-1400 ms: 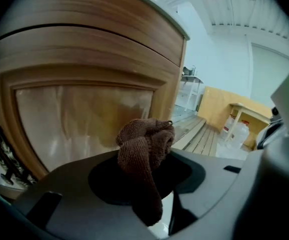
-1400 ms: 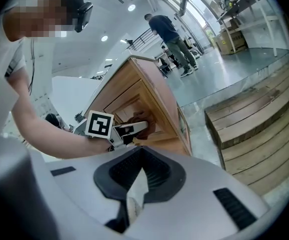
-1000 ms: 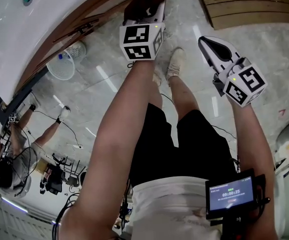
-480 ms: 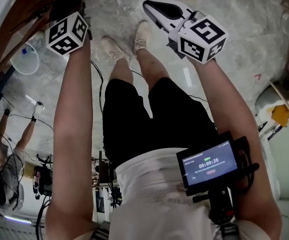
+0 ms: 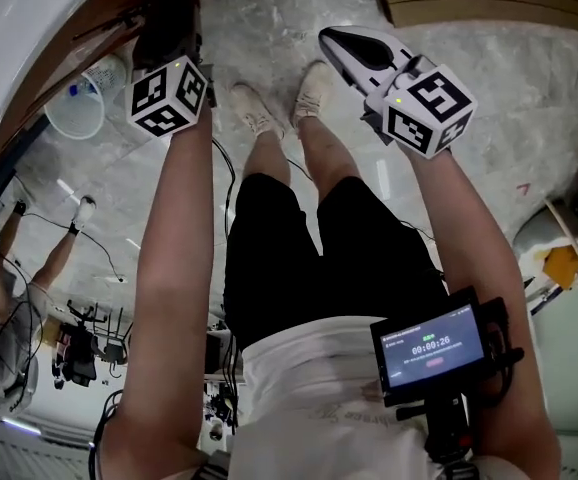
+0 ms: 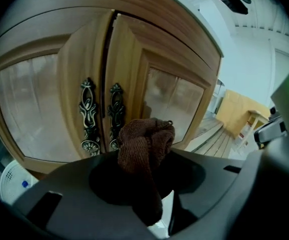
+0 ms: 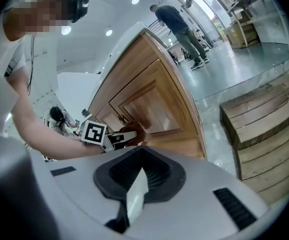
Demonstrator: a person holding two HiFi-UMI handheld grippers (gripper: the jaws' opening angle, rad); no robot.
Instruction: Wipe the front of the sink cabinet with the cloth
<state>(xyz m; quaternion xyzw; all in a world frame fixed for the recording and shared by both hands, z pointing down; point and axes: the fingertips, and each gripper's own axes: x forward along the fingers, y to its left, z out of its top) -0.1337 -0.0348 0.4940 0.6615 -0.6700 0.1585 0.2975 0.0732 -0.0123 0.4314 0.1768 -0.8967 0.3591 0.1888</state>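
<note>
Cloth: a brown cloth [image 6: 145, 144] bunched into a wad is pinched between the jaws of the left hand-held gripper [image 7: 120, 137]. One fold hangs down below the grip.
Cloth position: it sits before the front of the sink cabinet [image 6: 134, 54], low on the doors. It is just below and to the right of the two handles [image 6: 88, 116]. Whether it touches the wood cannot be told.
Left hand-held gripper: dark grey and clenched on the cloth, with a black-and-white marker cube [image 5: 169, 96] at the wrist end.
Right hand-held gripper [image 7: 136, 186]: white, with its jaws closed together and nothing between them. It is held out over the floor, apart from the cabinet.
Cloth texture: soft, looped weave, with thick rounded folds.
Cabinet: warm wood with a curved front. It has two framed doors with pale frosted panels [image 6: 32, 109]. The handles are dark ornate metal, standing side by side where the doors meet.
Worktop: white and glossy [image 5: 19, 28], running above the cabinet.
Floor: polished grey-white marble [image 5: 489, 78]. A white mesh basket [image 5: 74, 108] stands near the cabinet's foot, and wooden slatted steps [image 7: 264, 129] stand to one side.
Room: a bright white hall with round ceiling lights. A person [image 7: 179, 29] stands far off.
</note>
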